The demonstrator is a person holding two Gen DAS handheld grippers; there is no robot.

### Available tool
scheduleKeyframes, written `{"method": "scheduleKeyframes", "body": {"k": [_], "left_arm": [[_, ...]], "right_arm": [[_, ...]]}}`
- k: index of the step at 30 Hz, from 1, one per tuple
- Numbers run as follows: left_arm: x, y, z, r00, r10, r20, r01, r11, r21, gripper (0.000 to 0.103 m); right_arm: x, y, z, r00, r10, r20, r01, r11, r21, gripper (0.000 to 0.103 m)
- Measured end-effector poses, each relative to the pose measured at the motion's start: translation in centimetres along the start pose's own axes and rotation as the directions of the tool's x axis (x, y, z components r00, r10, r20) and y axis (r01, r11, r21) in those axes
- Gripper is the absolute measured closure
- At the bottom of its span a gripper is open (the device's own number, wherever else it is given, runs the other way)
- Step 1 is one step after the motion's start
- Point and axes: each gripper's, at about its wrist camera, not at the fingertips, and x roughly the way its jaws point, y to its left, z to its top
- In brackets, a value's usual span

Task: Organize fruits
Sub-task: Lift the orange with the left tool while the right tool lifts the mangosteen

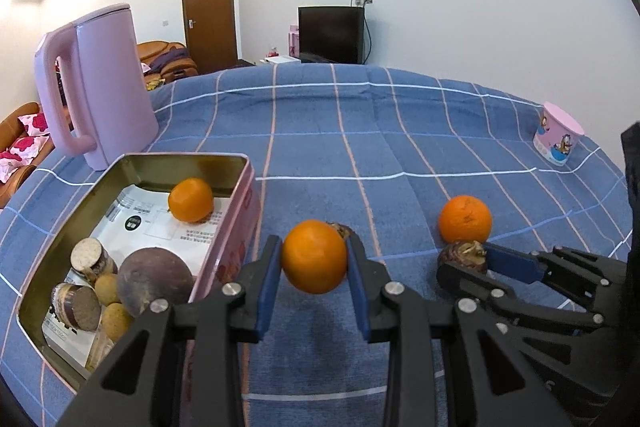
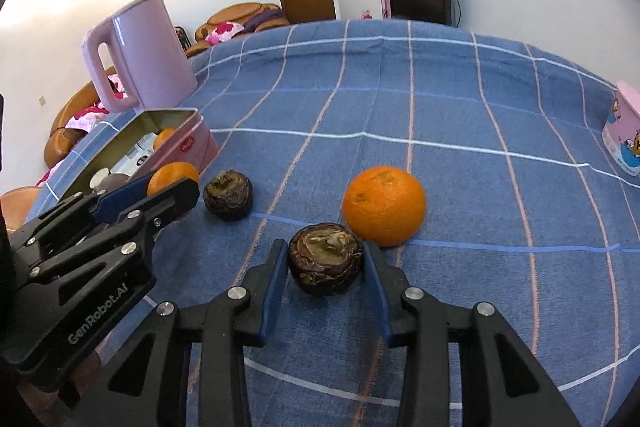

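Observation:
My left gripper (image 1: 314,259) is shut on a small orange (image 1: 314,257), held just above the cloth beside the pink tin box (image 1: 236,227). The box holds another orange (image 1: 190,200), a round purple fruit (image 1: 155,282) and several small brown pieces. My right gripper (image 2: 326,259) is shut on a dark brown water chestnut (image 2: 326,259), low over the cloth; it also shows in the left wrist view (image 1: 464,257). A larger orange (image 2: 384,205) lies just behind it. A second water chestnut (image 2: 228,195) lies to the left, near the left gripper (image 2: 172,183).
A pink kettle (image 1: 100,83) stands behind the box at the far left. A pink printed cup (image 1: 558,137) sits at the far right of the table. The blue checked cloth (image 1: 360,131) covers the whole table.

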Motion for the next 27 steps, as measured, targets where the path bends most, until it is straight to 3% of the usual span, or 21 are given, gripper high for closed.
{"method": "scheduleKeyframes", "body": {"k": [27], "left_arm": [[-2.1, -0.2, -0.1, 0.993, 0.043, 0.115, -0.045, 0.999, 0.016, 0.069]], "right_arm": [[-4.0, 1.0, -0.5, 0.979, 0.024, 0.204, -0.012, 0.998, -0.057, 0.063]]}}
